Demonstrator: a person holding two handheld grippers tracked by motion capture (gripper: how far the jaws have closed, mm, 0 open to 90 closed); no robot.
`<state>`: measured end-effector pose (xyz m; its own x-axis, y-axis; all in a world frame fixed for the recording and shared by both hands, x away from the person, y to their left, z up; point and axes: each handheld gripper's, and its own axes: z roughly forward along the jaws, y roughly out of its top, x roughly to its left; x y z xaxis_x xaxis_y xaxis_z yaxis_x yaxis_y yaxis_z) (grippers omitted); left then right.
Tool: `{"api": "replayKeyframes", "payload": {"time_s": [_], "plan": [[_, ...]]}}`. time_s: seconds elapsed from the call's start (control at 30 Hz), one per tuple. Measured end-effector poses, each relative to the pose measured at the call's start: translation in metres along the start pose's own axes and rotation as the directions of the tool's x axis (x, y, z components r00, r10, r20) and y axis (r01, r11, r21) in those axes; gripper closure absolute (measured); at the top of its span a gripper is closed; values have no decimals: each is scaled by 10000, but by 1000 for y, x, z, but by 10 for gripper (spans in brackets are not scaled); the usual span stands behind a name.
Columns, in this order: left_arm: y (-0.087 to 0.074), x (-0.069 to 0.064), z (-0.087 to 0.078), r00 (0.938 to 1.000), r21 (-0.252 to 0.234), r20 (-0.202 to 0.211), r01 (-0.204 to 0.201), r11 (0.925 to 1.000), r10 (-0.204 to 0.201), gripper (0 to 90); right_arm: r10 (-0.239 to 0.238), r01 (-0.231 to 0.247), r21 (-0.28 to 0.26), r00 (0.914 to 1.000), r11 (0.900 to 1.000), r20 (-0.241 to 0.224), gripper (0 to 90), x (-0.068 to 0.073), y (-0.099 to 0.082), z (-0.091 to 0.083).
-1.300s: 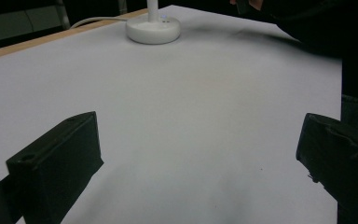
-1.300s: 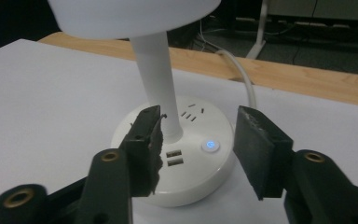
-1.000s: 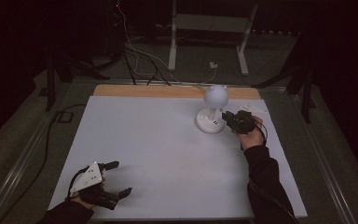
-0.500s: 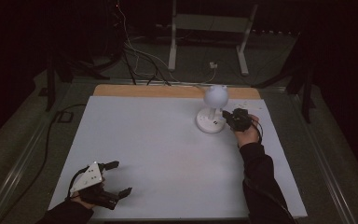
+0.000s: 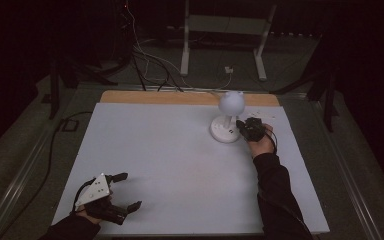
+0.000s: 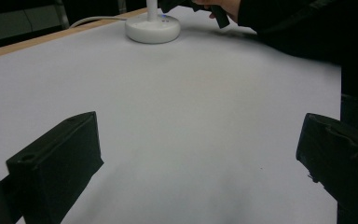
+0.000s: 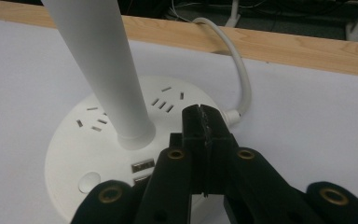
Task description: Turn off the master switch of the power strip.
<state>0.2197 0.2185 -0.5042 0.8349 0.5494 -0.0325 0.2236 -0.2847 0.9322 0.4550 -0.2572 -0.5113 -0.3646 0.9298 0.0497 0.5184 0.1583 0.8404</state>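
**Closed tips at the lamp base**

At the far right of the table [image 5: 145, 150], a white desk lamp [image 5: 228, 116] stands on a round base [image 7: 98, 140] with socket slots, USB ports and a round button [image 7: 89, 181]. Right tool [image 7: 204, 122]: jaws pressed together, nothing between them, tips over the base's right side. Likely a button press: come down straight and light, clear of the stem [image 7: 103, 70] and cord [image 7: 235, 60]. Left tool [image 5: 125, 191]: spread, idle, near left. No brand or writing legible.
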Motion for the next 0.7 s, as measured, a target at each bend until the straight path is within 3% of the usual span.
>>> {"api": "replayKeyframes", "payload": {"time_s": [0.23, 0.33, 0.7], "plan": [[0, 0, 0, 10000, 33, 3, -28, 10000, 28, 4, -48, 47, 117, 9999, 9999, 104, 898, -2, -1, 3], [0, 0, 1, 10000, 45, 21, -22, 10000, 22, 4, -410, 406, 161, 9990, 9990, 199, 898, 1, 0, 4], [0, -1, 1, 10000, 76, 29, -61, 10000, 61, 4, -376, 368, 173, 9983, 9992, 456, 900, 3, -3, 5]]}}
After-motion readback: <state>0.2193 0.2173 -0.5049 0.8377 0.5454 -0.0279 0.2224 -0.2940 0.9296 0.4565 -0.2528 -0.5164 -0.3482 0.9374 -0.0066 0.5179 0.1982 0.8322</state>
